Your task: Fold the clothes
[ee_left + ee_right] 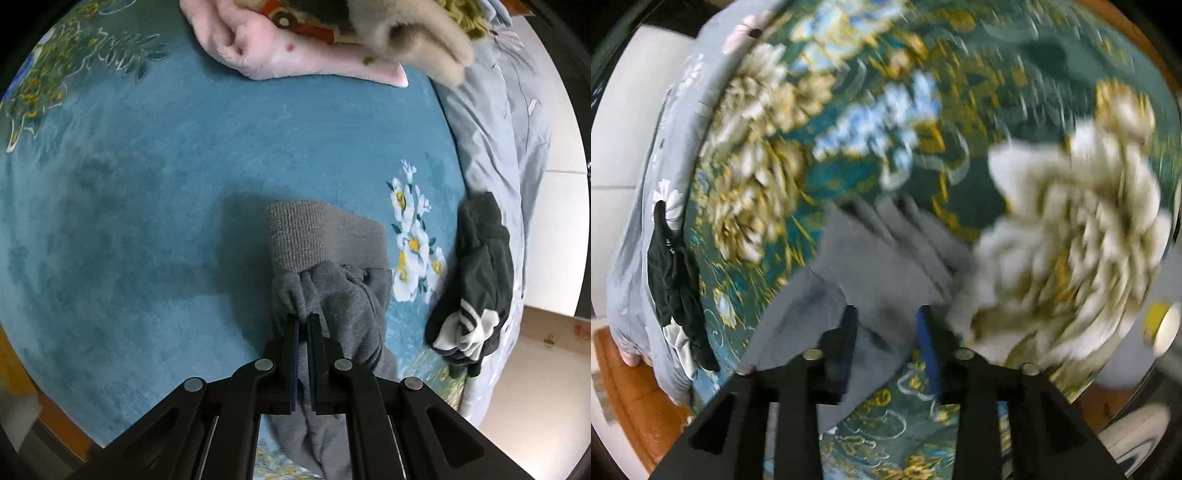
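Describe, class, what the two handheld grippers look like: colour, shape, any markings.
Both are matte black with angular linkage arms joined by round silver pivot pins. The left gripper has two flat, straight fingers lined with dark blue pads. The right gripper shows brighter blue pads. No cables, labels or sleeves are visible.

Sweatpants [328, 280] on blanket [147, 184]

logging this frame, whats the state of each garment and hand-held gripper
left hand-held gripper: shut on grey garment
grey garment: pinched near its ribbed cuff, bunched
right hand-held gripper: open, grey cloth between its fingers
dark garment: crumpled, unheld
pink garment: heaped, unheld
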A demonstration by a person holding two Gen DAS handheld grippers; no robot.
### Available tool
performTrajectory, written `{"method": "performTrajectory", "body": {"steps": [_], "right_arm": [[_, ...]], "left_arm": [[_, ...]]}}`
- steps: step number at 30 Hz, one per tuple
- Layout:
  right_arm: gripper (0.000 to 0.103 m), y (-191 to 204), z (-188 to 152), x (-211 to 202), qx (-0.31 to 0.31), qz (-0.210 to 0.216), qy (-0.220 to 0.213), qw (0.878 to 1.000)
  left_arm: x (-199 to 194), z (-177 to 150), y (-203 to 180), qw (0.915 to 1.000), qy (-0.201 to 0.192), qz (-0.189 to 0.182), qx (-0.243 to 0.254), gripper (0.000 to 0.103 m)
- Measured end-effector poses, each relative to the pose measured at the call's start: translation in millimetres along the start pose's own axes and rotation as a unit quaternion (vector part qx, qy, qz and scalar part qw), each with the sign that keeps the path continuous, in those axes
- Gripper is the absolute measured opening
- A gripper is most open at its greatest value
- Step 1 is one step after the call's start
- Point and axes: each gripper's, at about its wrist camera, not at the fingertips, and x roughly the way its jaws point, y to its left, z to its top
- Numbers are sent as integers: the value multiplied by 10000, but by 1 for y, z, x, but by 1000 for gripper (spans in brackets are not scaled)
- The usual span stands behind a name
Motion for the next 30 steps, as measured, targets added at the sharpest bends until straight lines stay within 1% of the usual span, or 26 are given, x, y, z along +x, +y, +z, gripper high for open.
{"method": "performTrajectory", "body": {"steps": [3, 6, 7, 9, 11, 13, 14, 16, 17, 18, 20, 23, 26, 27, 30], "right_arm": [[38, -14, -9, 14, 379, -3, 16, 9993], [37, -19, -8, 17, 738, 208, -107, 9970], [29, -15, -6, 16, 759, 180, -120, 9969], [5, -7, -2, 12, 745, 155, -148, 9970], [5, 6, 0, 4, 551, 230, -179, 9981], [4, 18, 1, -9, 376, 446, -318, 9978], [4, 25, 2, -21, 253, 580, -477, 9969], [4, 37, 3, -42, -24, 757, -763, 9942], [4, 41, 5, -49, -140, 780, -856, 9932], [4, 42, 7, -50, -204, 716, -884, 9933], [4, 36, 11, -47, -255, 503, -885, 9945], [4, 11, 15, -20, -64, -9, -689, 9976], [4, -8, 13, -1, 196, -289, -565, 9978], [4, -13, 12, 4, 245, -344, -536, 9977], [5, -15, 12, 10, 226, -409, -500, 9977]], "left_arm": [[-2, 1, -14, 9999, -13, 11, 130, 4], [-6, 4, -23, 9997, 6, 28, 262, 4], [-7, 6, -26, 9996, 15, 31, 292, 4], [-8, 6, -33, 9994, 35, -26, 343, 4], [-11, 5, -41, 9992, 54, -124, 387, 4], [-13, 3, -49, 9988, 74, -222, 431, 4], [-15, 3, -53, 9985, 77, -305, 451, 4], [-25, 2, -60, 9959, 28, -764, 474, 4], [-31, 2, -64, 9939, 3, -994, 485, 4], [-35, 2, -67, 9918, -23, -1173, 498, 4], [-38, 3, -66, 9928, -77, -1073, 529, 4], [-23, 6, -47, 9978, 5, -473, 470, 4], [10, 6, -20, 9982, 267, 371, 377, 4], [23, 5, -10, 9973, 380, 557, 291, 4], [44, 3, 1, 9947, 497, 866, 237, 7]]}}
